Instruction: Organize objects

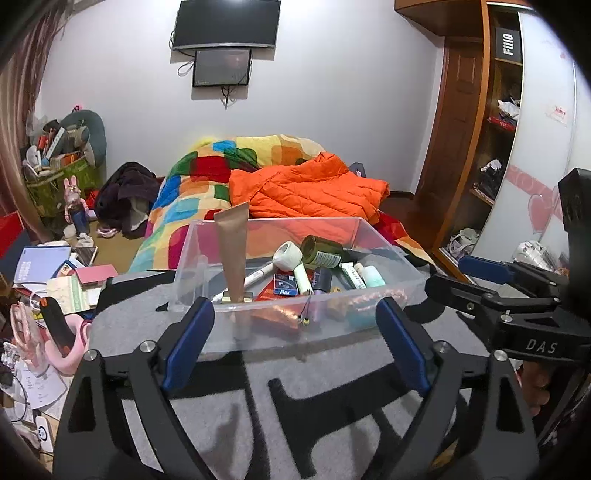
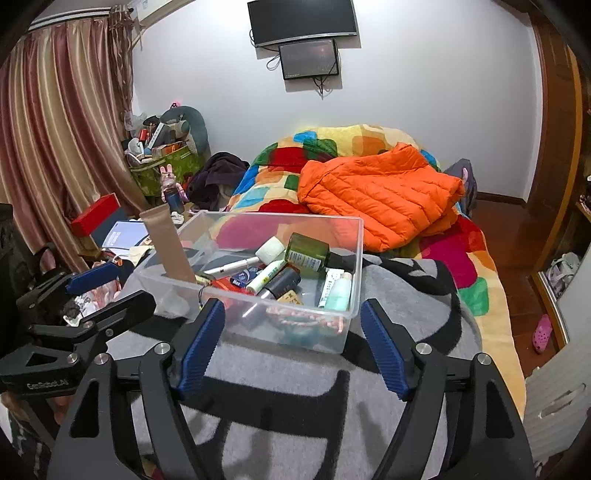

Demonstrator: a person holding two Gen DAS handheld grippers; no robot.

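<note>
Bed w/ patchwork quilt [image 2: 454, 254] in many colours, orange puffer jacket [image 2: 376, 195] lying on top, grey/black blanket [image 2: 406, 295] at the near end. Two dark screens on the white wall, big TV [image 2: 303, 20] above a smaller monitor [image 2: 309, 59]; striped curtain [image 2: 55, 129] at left. Floor by it: green bag [image 2: 162, 166] stuffed w/ clutter, dark clothes heap [image 2: 218, 177], red box [image 2: 96, 214]; wooden shelving [image 1: 495, 129] on the right.

Clear plastic bin [image 1: 207, 258] on grey blanket, holding upright brown tube [image 1: 232, 251], tipped green bottle [image 1: 320, 252], small toiletries
</note>
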